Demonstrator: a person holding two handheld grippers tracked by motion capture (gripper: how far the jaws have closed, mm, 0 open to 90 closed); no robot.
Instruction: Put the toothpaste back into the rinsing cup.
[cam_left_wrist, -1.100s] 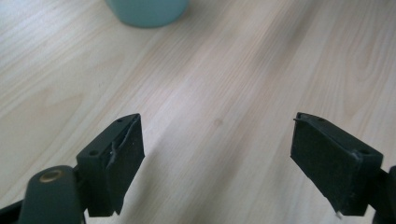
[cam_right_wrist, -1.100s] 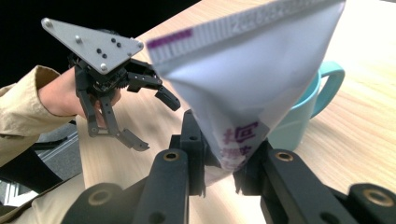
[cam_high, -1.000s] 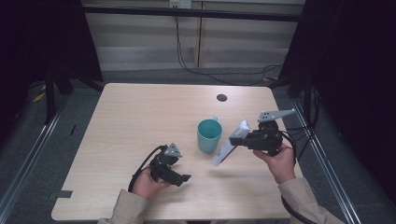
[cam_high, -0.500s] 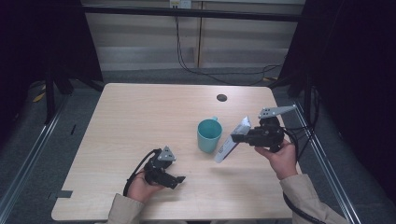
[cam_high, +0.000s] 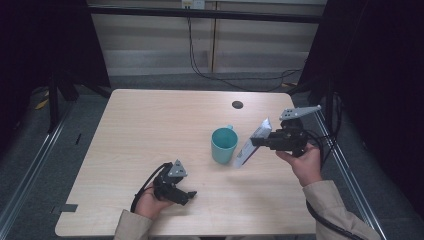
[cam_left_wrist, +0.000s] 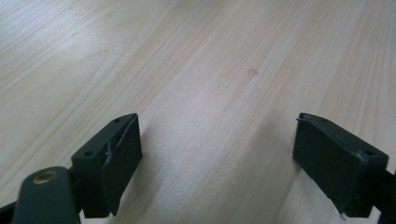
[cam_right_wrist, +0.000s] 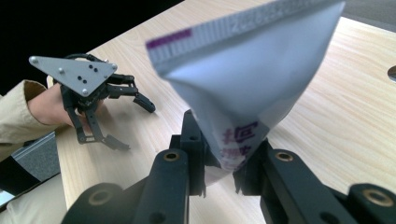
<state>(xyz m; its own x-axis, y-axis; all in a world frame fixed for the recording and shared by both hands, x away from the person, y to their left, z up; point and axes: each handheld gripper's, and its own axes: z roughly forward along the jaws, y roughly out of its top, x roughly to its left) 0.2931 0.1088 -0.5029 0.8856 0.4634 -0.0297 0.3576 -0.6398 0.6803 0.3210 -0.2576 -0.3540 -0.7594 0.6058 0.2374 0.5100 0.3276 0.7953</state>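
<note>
Tube (cam_high: 252, 142) pinched in right gripper (cam_high: 256, 142), held in the air just right of the teal mug (cam_high: 223, 144).
Right jaws clamp the tube's lower part; its crimped flat end (cam_right_wrist: 243, 28) points away from the gripper, tube tilted, not touching the mug as far as the high view shows. Left gripper (cam_high: 189, 196) rests low on the table (cam_high: 150, 125) near the front edge, well apart from the mug, jaws spread wide with bare wood between them.

cup (cam_high: 223, 144): teal | pouch (cam_right_wrist: 247, 79): white, purple stripe and print | counter (cam_high: 150, 130): pale woodgrain | tongs (cam_left_wrist: 219, 163): black
</note>
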